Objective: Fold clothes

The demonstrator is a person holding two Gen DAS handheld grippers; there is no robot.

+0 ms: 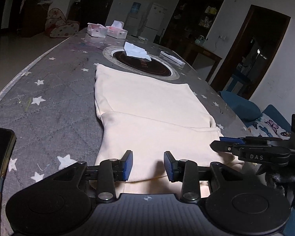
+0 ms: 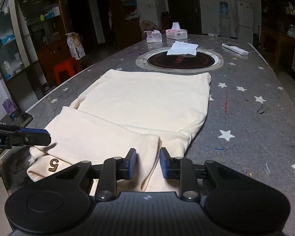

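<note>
Jaws on both grippers stand parted, nothing pinched. Left gripper [image 1: 147, 166] hangs over the near-left part of the cream garment [image 1: 147, 106], blue pads either side of a bare patch of cloth, not pressing it. Right gripper [image 2: 147, 162] straddles the hemmed edge of the folded-over flap at the near-right, gap narrower, cloth edge between the pads but no visible squeeze.

Garment lies flat on the grey star-print surface [image 2: 245, 118], long axis running away from the cameras, far end just short of the round inset hob [image 2: 180, 60]. Sides look already tucked in; a flap lies across the near half. Embroidered "5" [image 2: 53, 164] sits at the near-left corner, showing only in the right wrist view.

Step, as I read it: near end being lined up for the lengthwise fold, both grippers at the near hem, no grip yet.

Next move needs: each side closing on the full layer stack at its near corner, not just the top flap. Then an even lift and carry toward the far edge. Risk: right side catches only the top layer and the flap peels open.

Tissue boxes [image 2: 176, 33] and loose tissue [image 2: 182, 48] sit well beyond the garment, not in the way.
</note>
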